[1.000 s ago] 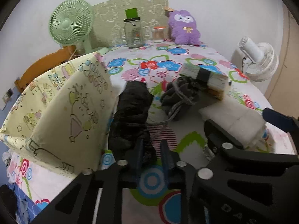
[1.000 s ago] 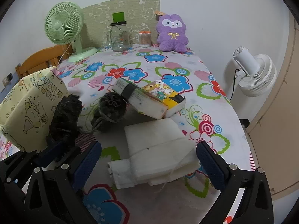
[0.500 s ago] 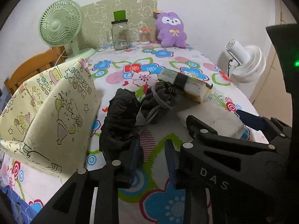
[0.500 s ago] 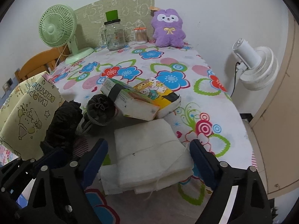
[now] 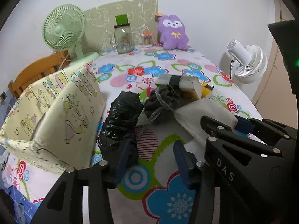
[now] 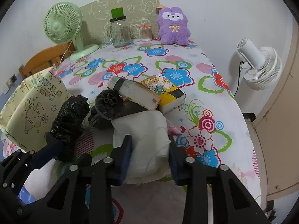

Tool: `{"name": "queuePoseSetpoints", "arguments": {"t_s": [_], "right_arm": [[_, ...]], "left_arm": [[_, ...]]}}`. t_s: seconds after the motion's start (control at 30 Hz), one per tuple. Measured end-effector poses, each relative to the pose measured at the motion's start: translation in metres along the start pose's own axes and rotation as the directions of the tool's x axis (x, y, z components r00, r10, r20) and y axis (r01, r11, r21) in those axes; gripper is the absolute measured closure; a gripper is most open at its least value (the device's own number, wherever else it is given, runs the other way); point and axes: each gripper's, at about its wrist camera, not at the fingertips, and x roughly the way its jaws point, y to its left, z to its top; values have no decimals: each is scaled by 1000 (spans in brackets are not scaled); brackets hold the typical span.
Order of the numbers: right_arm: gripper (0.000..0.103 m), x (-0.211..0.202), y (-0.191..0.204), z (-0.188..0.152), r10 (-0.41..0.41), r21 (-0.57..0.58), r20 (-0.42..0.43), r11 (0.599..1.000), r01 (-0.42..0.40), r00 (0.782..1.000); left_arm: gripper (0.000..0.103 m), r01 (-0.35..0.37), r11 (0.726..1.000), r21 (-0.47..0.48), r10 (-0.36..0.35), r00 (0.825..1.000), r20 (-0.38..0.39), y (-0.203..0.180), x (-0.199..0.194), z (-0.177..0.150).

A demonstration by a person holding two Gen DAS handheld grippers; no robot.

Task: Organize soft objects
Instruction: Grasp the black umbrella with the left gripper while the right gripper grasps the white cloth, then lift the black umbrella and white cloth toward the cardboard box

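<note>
The left gripper (image 5: 151,160), its jaws just opening, stands empty beside the black bag (image 5: 121,119). The right gripper (image 6: 150,155), just closing, squeezes the white cloth (image 6: 143,130). Only the left view shows "DAS" on the right gripper.

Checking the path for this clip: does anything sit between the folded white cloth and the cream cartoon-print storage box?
Yes. The right gripper, jaws just closing, pinches the folded white cloth. Between it and the cream cartoon-print box lie the crumpled black plastic bag, the left gripper and a grey drawstring pouch.
</note>
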Motion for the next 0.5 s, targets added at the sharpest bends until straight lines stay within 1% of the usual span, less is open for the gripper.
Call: {"name": "queuePoseSetpoints", "arguments": {"t_s": [0.07, 0.17, 0.27, 0.5], "right_arm": [[70, -5, 2, 0, 2, -3, 11, 1000, -2, 1000], [70, -13, 5, 0, -1, -5, 28, 1000, 1, 1000], [71, -20, 9, 1, 4, -6, 42, 1000, -4, 999], [70, -28, 22, 3, 23, -19, 61, 1000, -22, 998]], "left_arm": [[47, -3, 1000, -4, 3, 1000, 15, 2, -5, 0], [40, -18, 1000, -13, 18, 999, 37, 6, -10, 0], [36, -42, 999, -26, 43, 998, 51, 11, -12, 1], [36, -99, 994, -54, 101, 994, 38, 20, -4, -1]]}}
